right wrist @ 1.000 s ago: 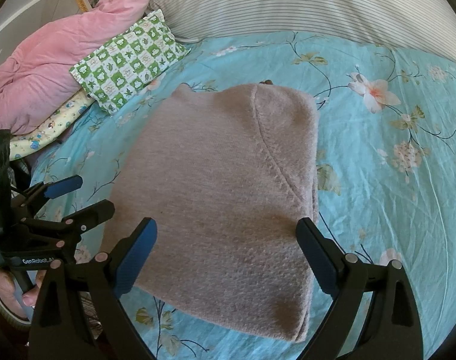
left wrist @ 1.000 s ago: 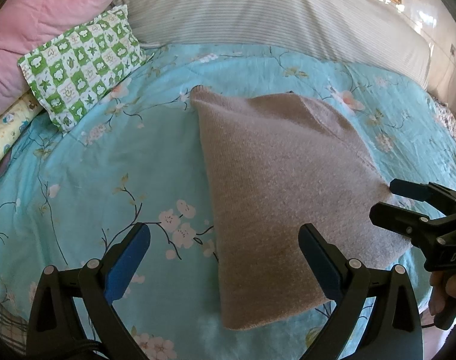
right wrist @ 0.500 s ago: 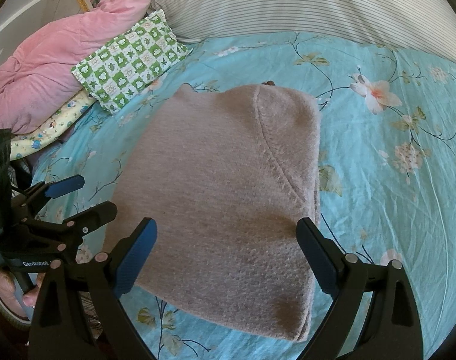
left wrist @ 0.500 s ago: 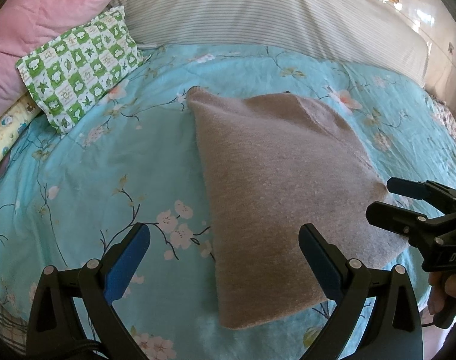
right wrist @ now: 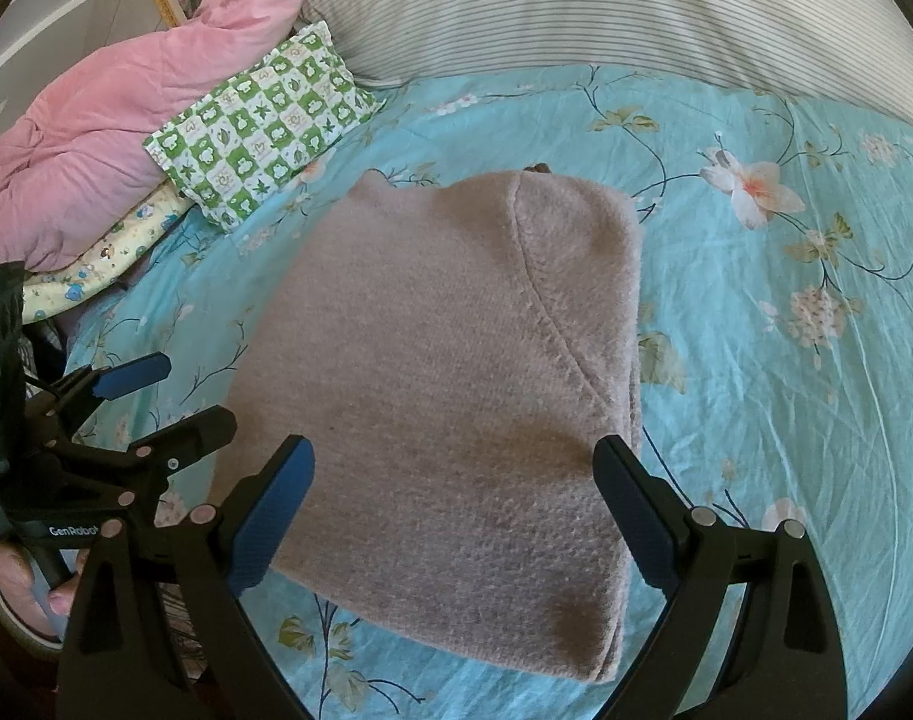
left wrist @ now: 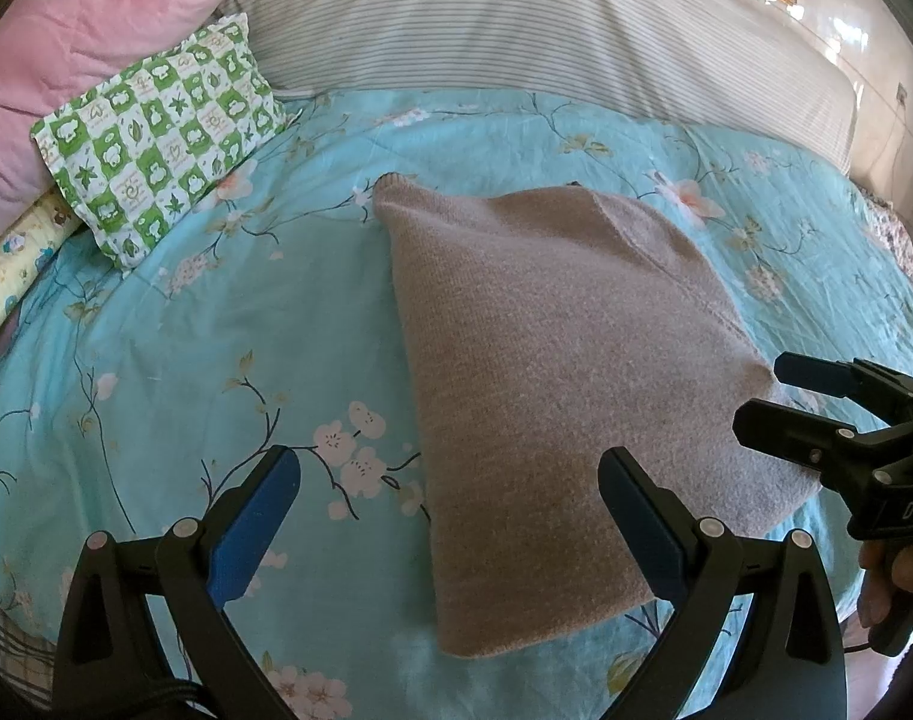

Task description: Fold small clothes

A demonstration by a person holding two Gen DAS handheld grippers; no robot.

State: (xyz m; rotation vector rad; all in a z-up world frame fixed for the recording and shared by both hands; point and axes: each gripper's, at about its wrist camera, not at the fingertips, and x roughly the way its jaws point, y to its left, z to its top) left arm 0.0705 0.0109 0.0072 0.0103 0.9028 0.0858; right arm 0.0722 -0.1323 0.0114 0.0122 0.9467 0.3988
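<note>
- The knit (left wrist: 552,360) lay folded into a compact block on the bed (left wrist: 186,360), roughly mid-sheet, well apart from the green pillow (left wrist: 156,138) and the pink quilt (left wrist: 84,30).
- Left tool (left wrist: 450,516) hung above the near left edge of the knit with its jaws wide and nothing between them; only its right finger overlapped the fabric in view.
- Right tool (right wrist: 456,504) was likewise spread wide and empty, hovering over the near edge of the knit.
- Judged step: the fold looked finished or nearly so (edges roughly squared, one diagonal seam on top), with both tools clear of the cloth.
- Next move, as a guess: either a last half-fold, which would call for both tools pinching the near corners through all layers, or lifting the block aside, which would need a grip deep enough that the layers do not slide apart.
- Hard to tell: how many layers lay underneath, and what the small dark bit at the far edge (right wrist: 539,167) was.
- Whether the tools touched the fabric could not be told; the bed's near edge was cut off.
</note>
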